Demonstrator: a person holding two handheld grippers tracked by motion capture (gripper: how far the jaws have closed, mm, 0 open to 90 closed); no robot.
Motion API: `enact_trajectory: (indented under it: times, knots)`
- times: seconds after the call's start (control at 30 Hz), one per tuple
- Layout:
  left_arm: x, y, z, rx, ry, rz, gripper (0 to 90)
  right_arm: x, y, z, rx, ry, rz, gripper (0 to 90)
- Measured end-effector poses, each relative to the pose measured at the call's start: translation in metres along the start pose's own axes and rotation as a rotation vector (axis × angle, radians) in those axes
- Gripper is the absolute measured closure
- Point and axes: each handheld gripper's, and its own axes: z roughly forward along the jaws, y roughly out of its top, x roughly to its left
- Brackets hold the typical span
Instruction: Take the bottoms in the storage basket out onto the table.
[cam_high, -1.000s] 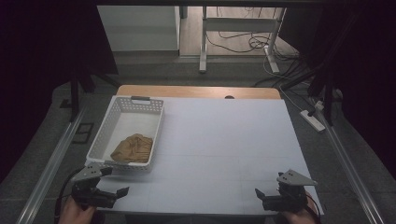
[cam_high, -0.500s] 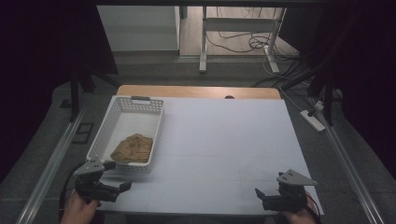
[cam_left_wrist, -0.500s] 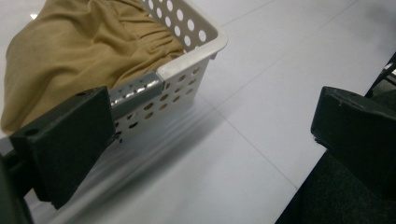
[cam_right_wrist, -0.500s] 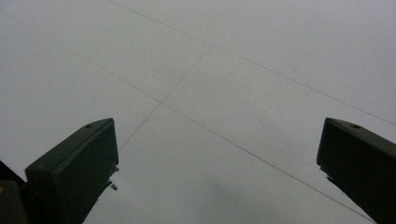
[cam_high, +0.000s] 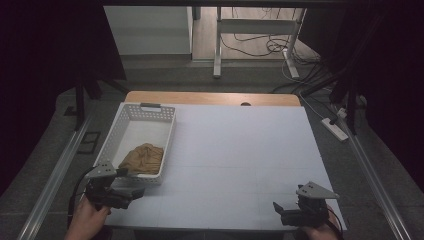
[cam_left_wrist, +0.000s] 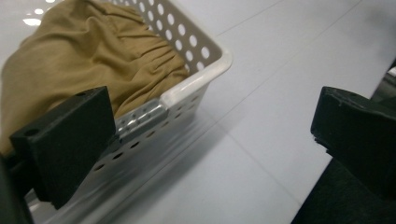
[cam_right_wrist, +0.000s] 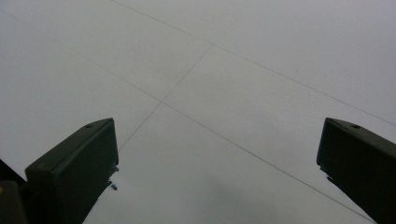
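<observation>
The desk carries a white basket along its left edge, reaching down toward the near-left corner, and a tan cloth lies bunched in the basket's near end. The rest of the desk's white surface is bare.

Over the last second the left hand-held gripper has moved up from the desk's near-left corner toward the basket's near wall. In the left gripper view its jaws are spread wide, one of them just in front of the perforated wall, with the cloth heaped right behind the rim. Nothing is held yet.

The right hand-held gripper has not moved: it rests at the near-right corner, jaws spread, pointed across bare desk.

My reading is that the left hand is beginning a reach for the cloth. It must rise over the rim first, since the wall stands between the jaws and the fabric.
</observation>
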Motion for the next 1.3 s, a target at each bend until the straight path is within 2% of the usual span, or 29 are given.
enact_trajectory:
  times: [0.4, 0.53, 0.67, 0.97, 1.07, 1.3]
  knots:
    - [0.006, 0.01, 0.007, 0.037, 0.043, 0.025, 0.0, 0.0, 0.0, 0.0, 0.002, 0.002, -0.002, 0.0]
    - [0.009, 0.015, 0.008, 0.024, 0.063, 0.034, 0.0, 0.0, 0.0, 0.0, 0.004, 0.004, -0.005, 0.0]
    - [0.012, 0.018, 0.012, 0.027, 0.059, 0.033, 0.0, 0.0, 0.0, 0.001, 0.005, 0.004, -0.005, 0.0]
    - [0.019, 0.027, 0.02, 0.068, 0.063, 0.029, 0.0, 0.001, 0.0, 0.001, 0.006, 0.002, -0.008, 0.0]
    - [0.023, 0.03, 0.021, 0.076, 0.061, 0.015, 0.0, 0.001, 0.0, 0.001, 0.007, 0.002, -0.009, 0.0]
    - [0.03, 0.039, 0.024, 0.099, 0.071, 0.025, 0.0, 0.001, 0.0, 0.001, 0.009, 0.005, -0.01, 0.0]
